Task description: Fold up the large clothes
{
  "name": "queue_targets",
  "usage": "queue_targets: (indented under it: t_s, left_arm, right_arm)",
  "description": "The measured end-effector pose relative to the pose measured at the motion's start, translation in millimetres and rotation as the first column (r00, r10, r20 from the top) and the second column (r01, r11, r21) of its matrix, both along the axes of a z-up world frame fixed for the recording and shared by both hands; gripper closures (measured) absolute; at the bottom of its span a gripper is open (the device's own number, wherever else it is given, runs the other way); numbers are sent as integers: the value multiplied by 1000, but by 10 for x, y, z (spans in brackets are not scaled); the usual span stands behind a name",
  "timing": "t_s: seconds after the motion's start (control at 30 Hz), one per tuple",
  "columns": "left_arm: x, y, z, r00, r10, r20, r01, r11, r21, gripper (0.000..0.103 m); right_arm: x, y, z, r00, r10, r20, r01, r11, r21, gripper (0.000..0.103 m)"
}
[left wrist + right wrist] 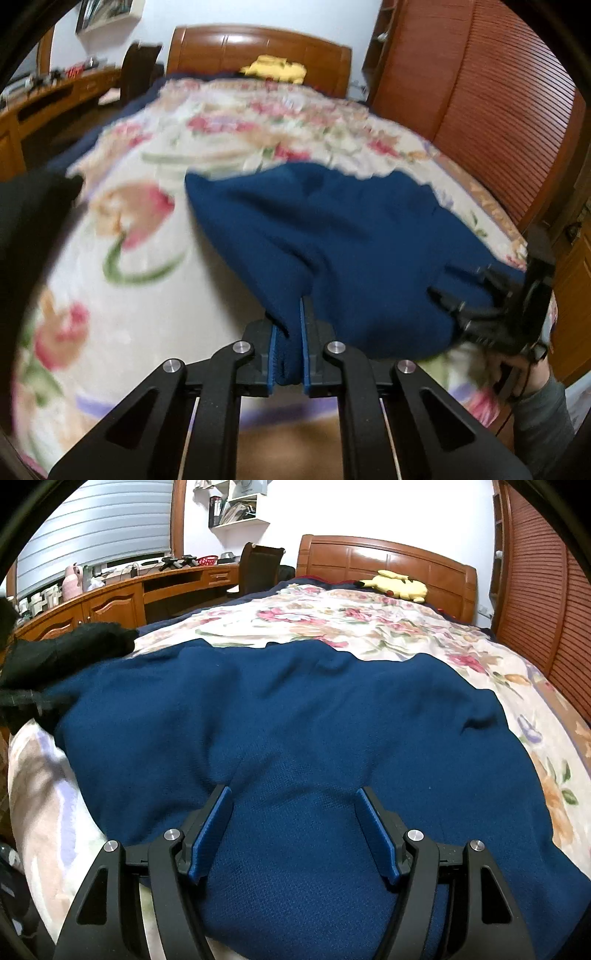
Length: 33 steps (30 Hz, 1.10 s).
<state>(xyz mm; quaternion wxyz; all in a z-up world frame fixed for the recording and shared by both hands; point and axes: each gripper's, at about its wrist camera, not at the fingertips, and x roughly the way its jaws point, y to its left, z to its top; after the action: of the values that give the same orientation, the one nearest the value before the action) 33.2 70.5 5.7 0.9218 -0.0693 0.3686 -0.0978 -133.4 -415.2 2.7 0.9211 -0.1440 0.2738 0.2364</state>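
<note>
A dark blue knit garment (295,716) lies spread over the floral bedcover (369,627). In the left wrist view the garment (351,236) is pulled up in a bunch at its near edge, and my left gripper (290,325) is shut on that fold of cloth. My right gripper (295,812) stands open over the garment's near part, with the cloth lying under and between its blue pads (212,823), which do not press on it. My right gripper (480,302) also shows at the right edge of the left wrist view, held by a hand (532,373).
A black garment (62,653) lies at the bed's left edge. A yellow plush toy (399,585) sits by the wooden headboard (388,561). A wooden desk (122,598) with a chair (260,568) runs along the left, slatted wardrobe doors (546,602) along the right.
</note>
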Motion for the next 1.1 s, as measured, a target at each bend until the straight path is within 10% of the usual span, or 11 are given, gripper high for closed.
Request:
queue_targets:
  t_s: [0.47, 0.73, 0.9, 1.1]
  left_arm:
    - [278, -1527, 971, 959, -244, 146, 223, 964, 144, 94]
    - [153, -2633, 993, 878, -457, 142, 427, 882, 199, 94]
    - [155, -2747, 715, 871, -488, 55, 473, 864, 174, 92]
    - [39, -2504, 767, 882, -466, 77, 455, 882, 126, 56]
  right_arm:
    - [-491, -858, 380, 985, -121, 125, 123, 992, -8, 32]
    - [-788, -1684, 628, 951, -263, 164, 262, 965, 31, 36]
    - [-860, -1780, 551, 944, -290, 158, 290, 957, 23, 36]
    - [-873, -1648, 541, 953, -267, 143, 266, 964, 28, 36]
